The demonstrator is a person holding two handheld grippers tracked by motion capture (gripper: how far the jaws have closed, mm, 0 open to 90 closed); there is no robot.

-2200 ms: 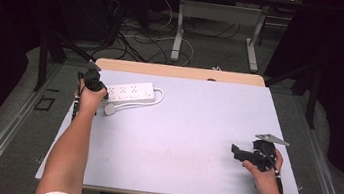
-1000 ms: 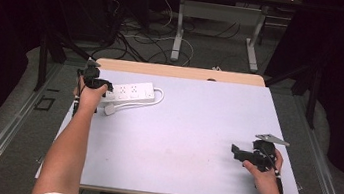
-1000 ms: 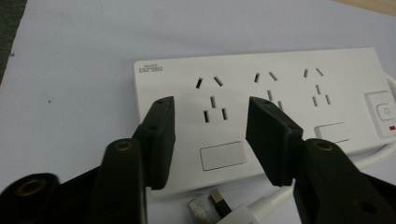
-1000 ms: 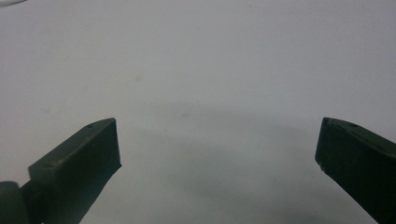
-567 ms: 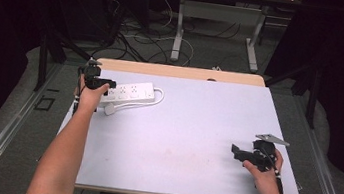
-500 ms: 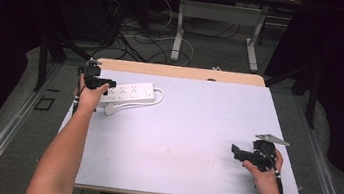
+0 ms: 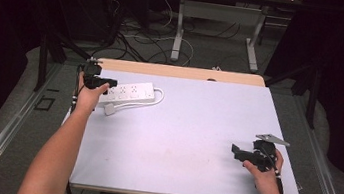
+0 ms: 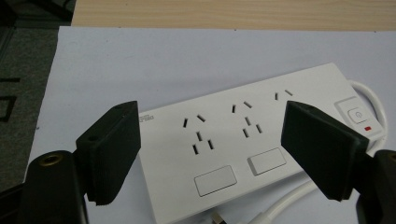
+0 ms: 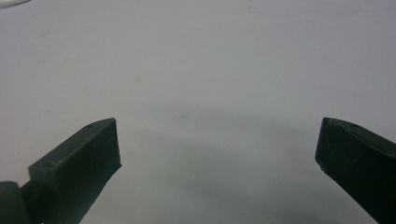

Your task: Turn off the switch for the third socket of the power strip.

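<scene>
The white power strip (image 7: 129, 93) lies at the far left of the table (image 7: 178, 148), close to the far edge, its long axis running roughly left to right across the table with the switch end and the white cord (image 7: 157, 98) toward the middle. The left claw (image 7: 106, 81) sits at the strip's left end, jaws spread wide and holding nothing; in the left gripper view the strip (image 8: 247, 144) lies just ahead of and below the left claw (image 8: 212, 154), and the two black jaws stand apart along the strip's length rather than across it. That is the relation the next move seems to turn on: to take the strip across its narrow width, the hand would probably need to turn so the jaws face its two long sides, or else close on the short end. The right claw (image 7: 234, 150) rests well apart at the near right of the table, also open and empty, with bare table ahead of it (image 9: 210, 154). The left hand (image 7: 90, 97) is clearly the nearer one.
</scene>
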